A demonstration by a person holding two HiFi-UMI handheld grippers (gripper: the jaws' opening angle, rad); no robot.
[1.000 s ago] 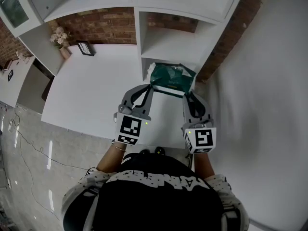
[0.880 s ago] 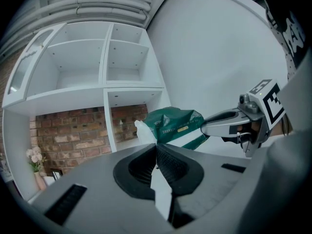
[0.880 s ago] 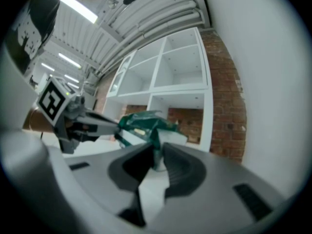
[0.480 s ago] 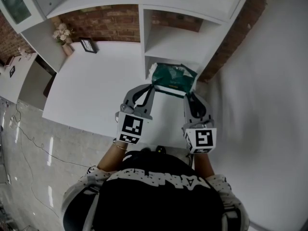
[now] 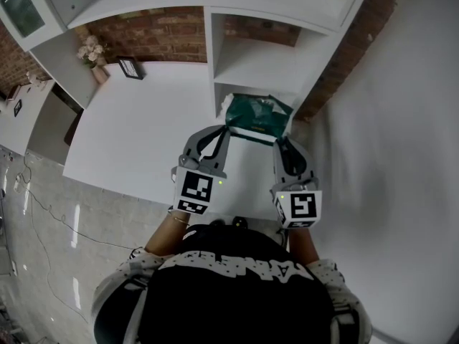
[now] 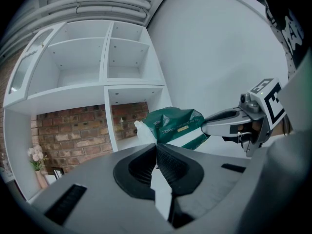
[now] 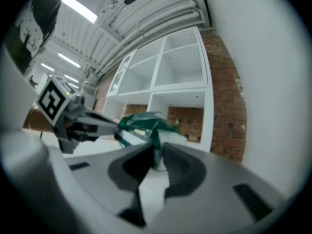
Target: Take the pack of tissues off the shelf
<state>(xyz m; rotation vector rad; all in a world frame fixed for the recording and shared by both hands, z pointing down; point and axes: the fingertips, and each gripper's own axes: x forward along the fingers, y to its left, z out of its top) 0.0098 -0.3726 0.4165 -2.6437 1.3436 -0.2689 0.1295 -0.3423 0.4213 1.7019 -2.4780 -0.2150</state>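
Sketchy grip, tbh
Left tool [image 5: 226, 129] and right tool [image 5: 279, 140] pinched only wrapper edges of the pack of tissues [image 5: 258, 119] at the bottom opening of the shelf [image 5: 258, 67]; film might've slipped, dropping it.

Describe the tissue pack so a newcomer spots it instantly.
Find the white shelf unit on the brick wall. At its lowest right cubby, the left gripper and right gripper pinch a crinkly dark green plastic pack, the only green thing there.

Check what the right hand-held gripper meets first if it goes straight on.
The pack of tissues: the right hand-held gripper is shut on its green end. Beyond that, probably the open compartment of the shelf, though depth is unclear.
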